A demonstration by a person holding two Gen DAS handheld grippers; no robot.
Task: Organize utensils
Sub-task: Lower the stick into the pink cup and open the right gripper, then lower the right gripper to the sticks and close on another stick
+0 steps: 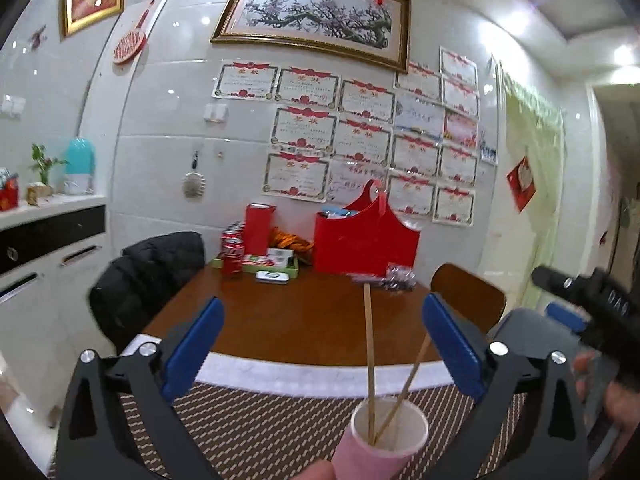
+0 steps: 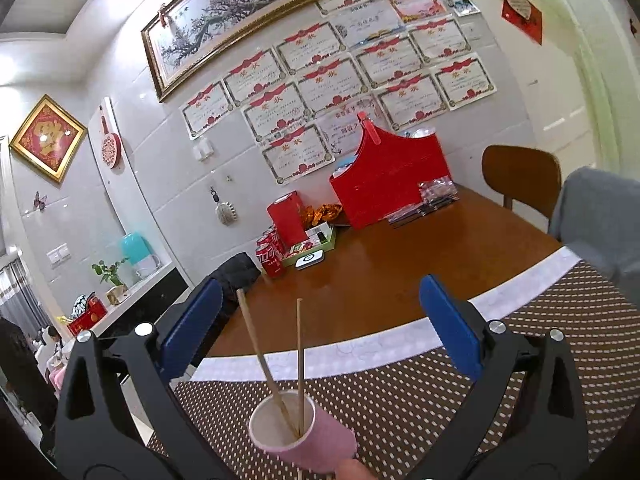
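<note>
Two wooden chopsticks (image 1: 371, 364) are seen standing in one pink paper cup (image 1: 384, 436). One patterned brown placemat (image 2: 460, 392) is counted on one wooden table (image 2: 380, 280). One red gift box (image 2: 390, 178), one tall red carton (image 2: 287, 216) and at least three red soda cans (image 2: 270, 258) are counted. Two chairs (image 2: 520, 176) are visible.

Both grippers are built the same: the left gripper (image 1: 322, 344) and right gripper (image 2: 320, 332) have chunky black frames, blue finger pads (image 1: 196, 344) and shiny silver screws (image 1: 497, 347). A grey sleeve (image 2: 600, 216) is seen too.
</note>
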